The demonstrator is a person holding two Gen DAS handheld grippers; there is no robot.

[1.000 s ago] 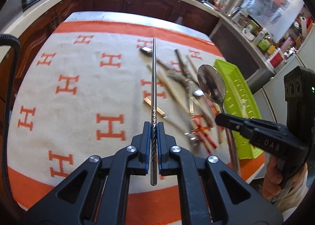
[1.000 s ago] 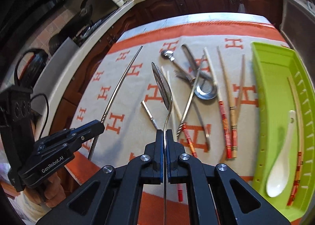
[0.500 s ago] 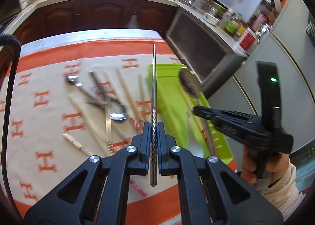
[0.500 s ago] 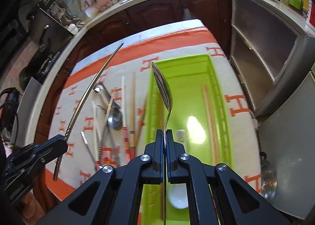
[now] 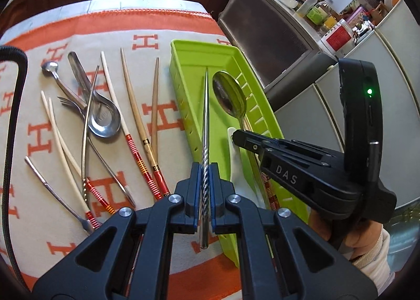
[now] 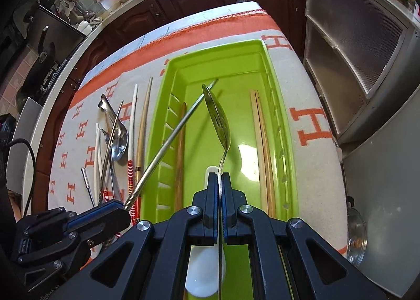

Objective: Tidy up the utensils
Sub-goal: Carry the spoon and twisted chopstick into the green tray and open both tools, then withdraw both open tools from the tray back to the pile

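My left gripper (image 5: 204, 171) is shut on a metal chopstick (image 5: 205, 116) with a twisted grip; its tip reaches over the green tray (image 5: 183, 63). The same chopstick (image 6: 173, 140) crosses the tray's left wall in the right wrist view, held by the left gripper (image 6: 123, 208). My right gripper (image 6: 220, 176) is shut on the thin handle of a metal spoon (image 6: 216, 113), bowl hanging above the tray (image 6: 236, 50). From the left wrist view the spoon (image 5: 229, 95) and right gripper (image 5: 236, 137) are over the tray. Several loose chopsticks, spoons and a fork (image 5: 71, 101) lie on the cloth.
Inside the tray lie a white ceramic spoon (image 6: 204, 268), a pair of pale chopsticks (image 6: 261, 142) and a brown chopstick (image 6: 180, 147). The orange-and-cream cloth (image 5: 147, 27) covers the table. Cabinets and a cluttered counter (image 5: 315, 6) stand beyond; a hand (image 5: 341, 237) holds the right gripper.
Both grippers swung right from above the loose utensils to above the green tray, each keeping its utensil. The tray now lies directly under the spoon and the chopstick tip.
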